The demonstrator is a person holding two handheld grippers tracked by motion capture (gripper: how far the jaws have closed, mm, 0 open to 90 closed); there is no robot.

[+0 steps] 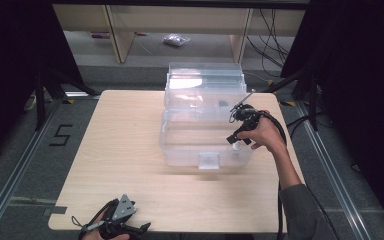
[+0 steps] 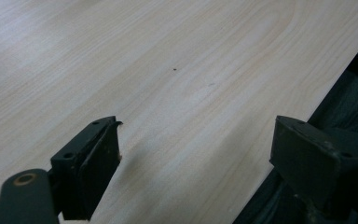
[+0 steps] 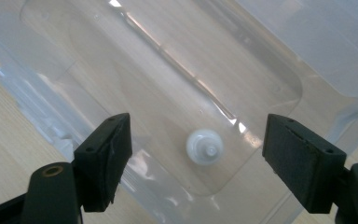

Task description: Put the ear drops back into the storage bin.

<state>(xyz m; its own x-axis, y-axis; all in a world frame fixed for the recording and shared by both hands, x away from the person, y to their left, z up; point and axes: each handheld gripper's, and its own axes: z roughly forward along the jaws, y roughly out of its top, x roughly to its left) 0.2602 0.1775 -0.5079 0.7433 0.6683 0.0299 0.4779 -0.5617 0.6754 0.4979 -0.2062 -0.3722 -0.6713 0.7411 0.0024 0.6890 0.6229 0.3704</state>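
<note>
- While the right gripper (image 3: 196, 154) hangs over the clear plastic bin (image 1: 180, 145) with its jaws spread and nothing between them, a small white cap-like piece (image 3: 204, 147) lies loose on the bin's floor, directly below.
- Small and apparently hard plastic, the piece looks light and stiff, and likely slick against the smooth bin bottom.
- Its round rim seems the best hold, one pad on each side; the centre nub looks too small to pinch.
- Low at the near edge of the worktop (image 2: 177, 70), the left gripper (image 2: 196, 154) also stands wide open, holding nothing.
</note>
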